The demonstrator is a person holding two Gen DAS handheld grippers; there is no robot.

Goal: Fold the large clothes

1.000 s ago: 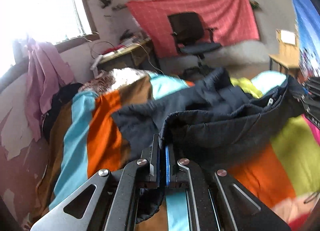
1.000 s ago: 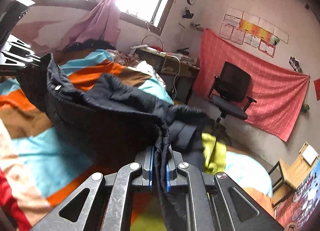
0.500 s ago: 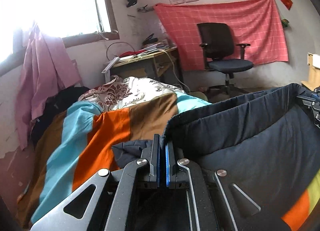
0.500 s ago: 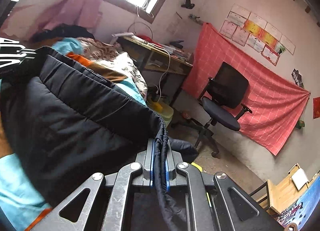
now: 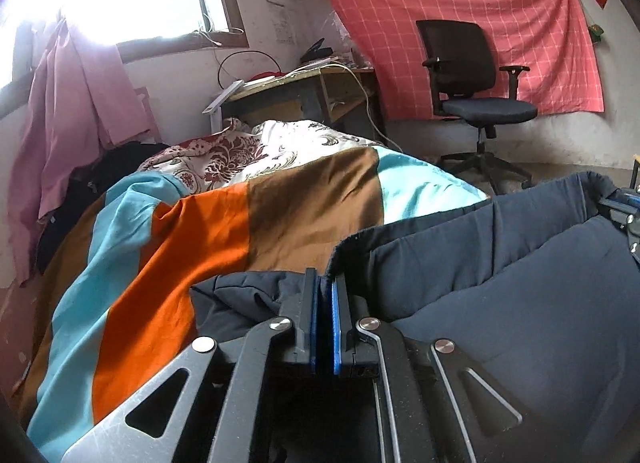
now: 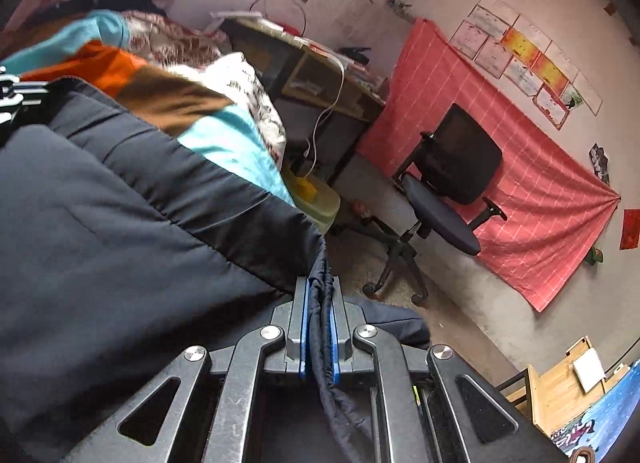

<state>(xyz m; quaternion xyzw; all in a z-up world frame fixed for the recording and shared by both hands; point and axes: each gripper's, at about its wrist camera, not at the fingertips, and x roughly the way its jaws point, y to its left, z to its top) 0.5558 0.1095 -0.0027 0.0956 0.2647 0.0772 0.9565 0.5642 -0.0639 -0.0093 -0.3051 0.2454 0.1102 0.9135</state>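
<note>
A large dark navy padded jacket (image 5: 500,283) hangs stretched between my two grippers over the bed. My left gripper (image 5: 323,283) is shut on one corner of its hem, the cloth pinched between the blue pads. In the right wrist view the same jacket (image 6: 120,223) fills the left half, and my right gripper (image 6: 319,287) is shut on its other corner, with a bunched fold running back between the pads. The right gripper shows at the right edge of the left wrist view (image 5: 628,215), the left gripper at the left edge of the right wrist view (image 6: 10,95).
The bed has a striped cover (image 5: 192,243) in orange, brown and light blue, and a floral quilt (image 5: 248,147) at its far end. Beyond stand a cluttered desk (image 5: 304,91), a black office chair (image 5: 472,79) and a red cloth (image 5: 500,31) on the wall. Pink clothes (image 5: 76,95) hang by the window.
Both grippers have carried the jacket across the bed toward the desk end and slightly down. The crumpled jacket is now pulled out flat between them.
</note>
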